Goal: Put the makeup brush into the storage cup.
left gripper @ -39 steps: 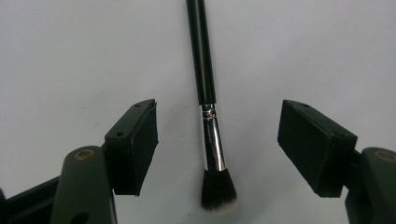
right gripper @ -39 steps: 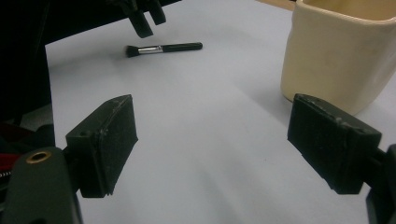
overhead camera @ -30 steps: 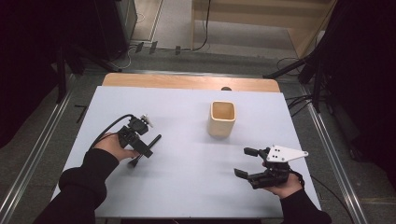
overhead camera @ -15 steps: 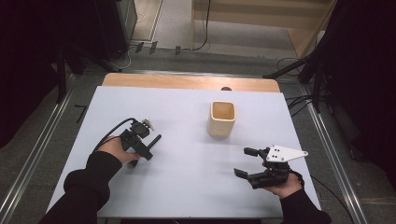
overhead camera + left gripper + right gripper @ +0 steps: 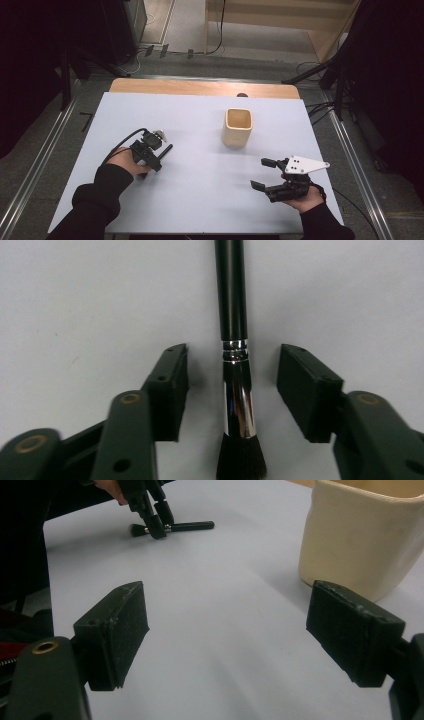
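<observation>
Pale grey-blue covering lies over the table (image 5: pixel 200 200), with a wooden strip showing at its far edge and dark floor with rails and cables around it.

At the left, the left gripper (image 5: pixel 159 159) is lowered onto the table with its jaws straddling a makeup brush (image 5: pixel 235 370). The brush lies flat on the surface, at the left side of the table, well apart from the cup. In the left gripper view the chrome ferrule sits in the middle of the gap, the black handle runs away from the camera and the dark bristles point toward it. The jaws have just been closing, but a strip of table is visible on each side of the ferrule, so the pads do not press on it yet. I judge that the ferrule is chosen because it is the thickest, firmest part for a grip.

Toward the right, a cream square cup (image 5: pixel 238 127) stands upright with its mouth open, probably the place for the brush.

At the far right, the right gripper (image 5: pixel 265 174) hovers low with jaws wide apart and nothing between them, seemingly waiting.
</observation>
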Demonstrator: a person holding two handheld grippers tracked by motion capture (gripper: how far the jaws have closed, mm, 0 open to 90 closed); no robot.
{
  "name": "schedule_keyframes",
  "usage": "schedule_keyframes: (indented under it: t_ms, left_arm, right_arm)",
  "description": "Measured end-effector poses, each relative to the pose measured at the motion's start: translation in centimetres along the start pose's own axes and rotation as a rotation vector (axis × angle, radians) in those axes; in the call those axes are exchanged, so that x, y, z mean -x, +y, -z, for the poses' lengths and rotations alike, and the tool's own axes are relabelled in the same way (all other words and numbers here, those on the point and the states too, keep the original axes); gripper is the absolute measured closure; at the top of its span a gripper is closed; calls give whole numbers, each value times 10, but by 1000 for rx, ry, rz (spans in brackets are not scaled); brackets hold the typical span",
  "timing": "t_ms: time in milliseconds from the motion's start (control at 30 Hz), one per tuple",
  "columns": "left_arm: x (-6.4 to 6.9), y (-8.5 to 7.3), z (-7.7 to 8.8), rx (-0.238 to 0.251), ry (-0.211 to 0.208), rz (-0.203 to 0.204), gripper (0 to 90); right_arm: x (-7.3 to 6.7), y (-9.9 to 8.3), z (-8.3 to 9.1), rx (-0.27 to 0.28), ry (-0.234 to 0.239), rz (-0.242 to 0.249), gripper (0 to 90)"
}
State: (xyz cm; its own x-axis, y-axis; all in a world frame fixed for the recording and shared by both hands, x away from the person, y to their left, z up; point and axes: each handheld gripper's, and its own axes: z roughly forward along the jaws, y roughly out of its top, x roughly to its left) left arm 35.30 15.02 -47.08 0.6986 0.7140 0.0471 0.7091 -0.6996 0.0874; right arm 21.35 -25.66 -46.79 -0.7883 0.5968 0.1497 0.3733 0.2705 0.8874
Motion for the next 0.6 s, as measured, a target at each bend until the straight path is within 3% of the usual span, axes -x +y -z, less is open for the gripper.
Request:
schedule_keyframes:
  t_ms: [167,267,467,600]
  left_arm:
    - [5,4,1,-38,6,15,595]
    - [7,6,2,-58,9,48,655]
    - [5,4,1,-50,-2,63,769]
    - [2,4,2,-49,-22,68,775]
  right_arm:
    - [-1,0,0,-11,-2,11,180]
    - [-2,0,-1,-15,-4,16,182]
    - [-1,-1,-2,-32,-14,17,193]
    - [0,-1,-1,-30,-13,12,193]
